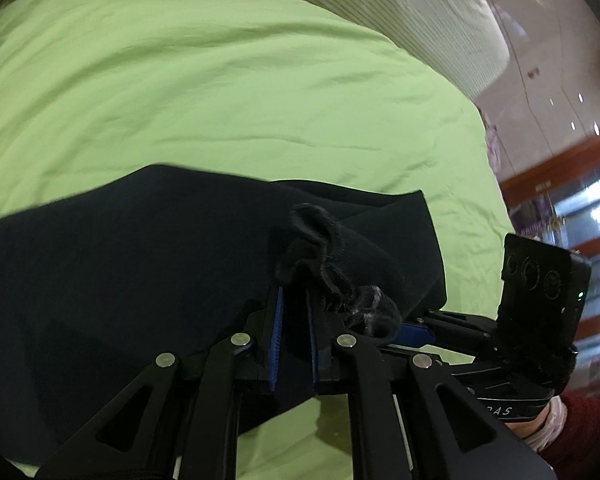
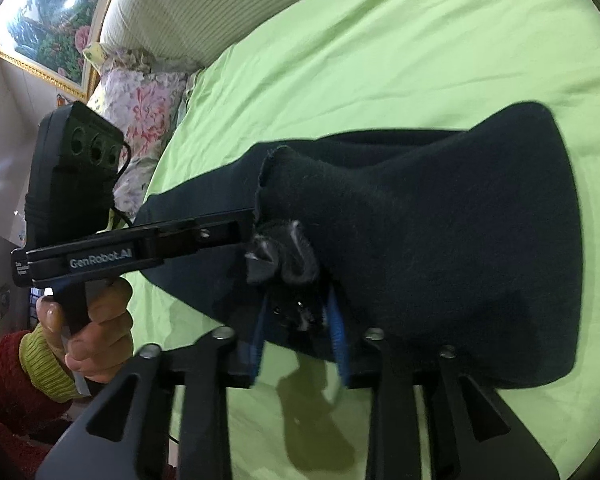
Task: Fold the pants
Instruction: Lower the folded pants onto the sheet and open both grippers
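Observation:
Dark navy pants (image 1: 120, 280) lie on a light green bed sheet (image 1: 180, 100). My left gripper (image 1: 294, 300) is shut on a bunched fuzzy edge of the pants, cloth pinched between its blue pads (image 1: 277, 336). My right gripper (image 2: 300, 312) is shut on the same bunched end of the pants (image 2: 440, 248), lifted a little above the sheet (image 2: 380, 60). Each gripper shows in the other's view: the right one in the left wrist view (image 1: 500, 332), the left one in the right wrist view (image 2: 140, 248), side by side and close.
A striped cream headboard (image 1: 380, 8) runs along the far side of the bed. A floral pillow (image 2: 140, 112) lies at the bed's end, under a framed painting (image 2: 48, 20). The bed edge and a glossy floor (image 1: 560, 80) are at right.

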Action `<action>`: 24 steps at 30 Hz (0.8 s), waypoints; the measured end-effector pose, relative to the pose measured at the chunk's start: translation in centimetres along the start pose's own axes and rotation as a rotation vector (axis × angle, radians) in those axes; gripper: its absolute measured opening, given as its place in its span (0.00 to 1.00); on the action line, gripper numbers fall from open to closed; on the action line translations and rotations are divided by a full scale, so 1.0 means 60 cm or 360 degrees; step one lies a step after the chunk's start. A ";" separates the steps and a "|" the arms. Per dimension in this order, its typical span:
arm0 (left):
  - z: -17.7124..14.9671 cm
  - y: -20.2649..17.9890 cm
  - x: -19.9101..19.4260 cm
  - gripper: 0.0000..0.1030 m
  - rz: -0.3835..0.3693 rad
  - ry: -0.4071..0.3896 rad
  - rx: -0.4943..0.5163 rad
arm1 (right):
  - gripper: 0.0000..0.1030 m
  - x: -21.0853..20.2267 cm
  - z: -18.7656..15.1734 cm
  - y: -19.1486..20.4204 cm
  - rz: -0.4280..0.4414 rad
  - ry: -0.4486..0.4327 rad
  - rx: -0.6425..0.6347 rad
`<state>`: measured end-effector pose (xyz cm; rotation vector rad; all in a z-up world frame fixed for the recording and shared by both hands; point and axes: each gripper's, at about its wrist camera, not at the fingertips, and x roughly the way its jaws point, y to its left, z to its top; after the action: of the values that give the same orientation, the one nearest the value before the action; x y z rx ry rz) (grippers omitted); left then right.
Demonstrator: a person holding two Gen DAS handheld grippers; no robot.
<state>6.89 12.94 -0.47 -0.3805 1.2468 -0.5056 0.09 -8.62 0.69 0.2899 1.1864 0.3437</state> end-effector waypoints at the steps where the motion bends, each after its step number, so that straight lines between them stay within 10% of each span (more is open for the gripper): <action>1: -0.004 0.005 -0.005 0.10 0.0001 -0.0010 -0.0021 | 0.34 0.003 0.000 0.003 -0.0001 0.0009 -0.0011; 24: -0.155 0.154 -0.193 0.48 0.0282 -0.0440 -0.0745 | 0.45 0.072 0.060 0.167 0.0095 0.0213 -0.0484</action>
<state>-3.33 27.05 1.19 -0.7018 1.1083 0.0001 3.78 2.13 2.26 0.0375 1.2388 0.5958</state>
